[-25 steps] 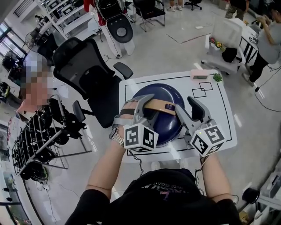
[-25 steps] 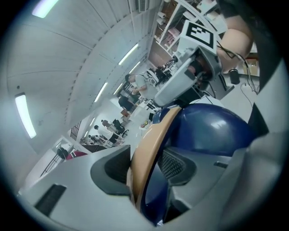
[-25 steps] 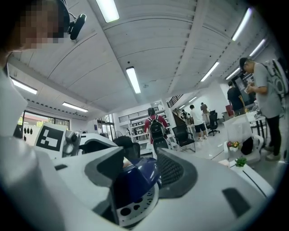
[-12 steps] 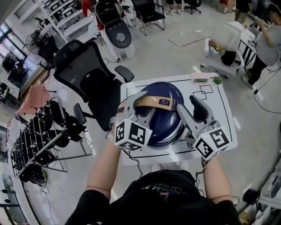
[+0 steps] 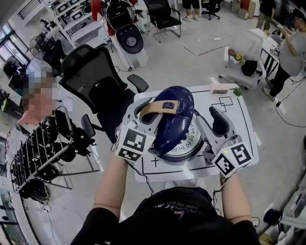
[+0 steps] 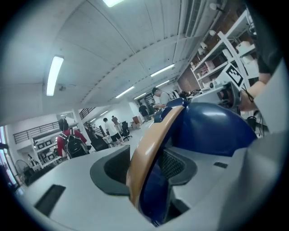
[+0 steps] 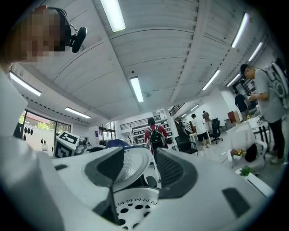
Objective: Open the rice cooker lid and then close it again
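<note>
My left gripper (image 5: 145, 115) is clamped on the tan handle (image 5: 162, 106) of the rice cooker lid (image 5: 174, 124). The lid's tipped up, half open over the pot (image 5: 187, 146) on the white table (image 5: 241, 129). My right gripper (image 5: 210, 119) sits just right of the pot, jaws apart, gripping nothing.

A large open-plan robotics lab or workshop: a polished grey floor (image 5: 191, 62) carries black office chairs (image 5: 93, 76), white shelving (image 5: 71, 24) and a dark wire rack (image 5: 38, 153) loaded with gear, and a small white bench (image 5: 246, 129) marked with black outlines stands in the open. Long strip lights (image 7: 113, 13) run across a ribbed ceiling, a railed mezzanine (image 6: 31, 135) lines the far wall, and more shelves (image 6: 221, 58) hold boxes. People (image 7: 156, 135) stand about at other benches (image 5: 248, 43).
</note>
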`<state>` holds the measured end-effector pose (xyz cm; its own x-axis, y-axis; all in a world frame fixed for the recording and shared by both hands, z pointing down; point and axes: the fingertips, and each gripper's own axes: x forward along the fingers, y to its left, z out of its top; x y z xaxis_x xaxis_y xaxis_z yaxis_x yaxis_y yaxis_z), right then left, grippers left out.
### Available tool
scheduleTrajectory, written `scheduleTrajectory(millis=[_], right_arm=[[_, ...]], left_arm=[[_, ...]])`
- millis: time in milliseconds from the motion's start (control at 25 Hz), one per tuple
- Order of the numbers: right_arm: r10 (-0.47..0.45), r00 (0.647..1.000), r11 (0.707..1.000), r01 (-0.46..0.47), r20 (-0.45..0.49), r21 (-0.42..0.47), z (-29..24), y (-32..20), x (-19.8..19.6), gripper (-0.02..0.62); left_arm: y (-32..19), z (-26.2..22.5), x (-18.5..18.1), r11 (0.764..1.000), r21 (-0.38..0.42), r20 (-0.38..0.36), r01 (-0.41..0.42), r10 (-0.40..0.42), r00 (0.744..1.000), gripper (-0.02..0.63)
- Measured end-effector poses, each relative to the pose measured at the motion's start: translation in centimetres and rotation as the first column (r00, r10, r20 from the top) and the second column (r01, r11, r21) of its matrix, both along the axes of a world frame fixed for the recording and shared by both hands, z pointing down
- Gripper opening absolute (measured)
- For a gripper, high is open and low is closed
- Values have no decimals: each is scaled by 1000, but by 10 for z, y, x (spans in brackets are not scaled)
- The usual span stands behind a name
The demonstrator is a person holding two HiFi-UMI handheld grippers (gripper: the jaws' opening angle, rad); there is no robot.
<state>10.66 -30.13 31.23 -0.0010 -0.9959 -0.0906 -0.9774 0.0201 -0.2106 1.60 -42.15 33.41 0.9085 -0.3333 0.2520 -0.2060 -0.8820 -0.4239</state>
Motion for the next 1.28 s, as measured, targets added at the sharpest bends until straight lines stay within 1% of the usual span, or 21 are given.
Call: scheduleTrajectory(millis=[240, 720, 840, 1040, 1280], right_arm=[[-4, 1000, 1000, 4, 1, -8, 3, -4, -5, 232], [-3, 1000, 1000, 3, -1, -28, 9, -8, -17, 232], [-2, 1000, 1000, 2, 0, -30, 11, -9, -19, 231], [-6, 1000, 999, 6, 1, -39, 13, -13, -23, 230], [-18, 1000, 998, 18, -3, -55, 15, -26, -33, 231]], left_arm=[[-17, -7, -13, 995, -89, -55, 32, -37, 998, 191], [-37, -10, -36, 979, -198, -127, 54, -81, 989, 189], [-45, -10, -42, 969, -243, -156, 53, -92, 983, 189], [-58, -10, -54, 941, -335, -212, 37, -113, 971, 189], [-74, -11, -70, 915, -403, -269, 12, -131, 954, 189]])
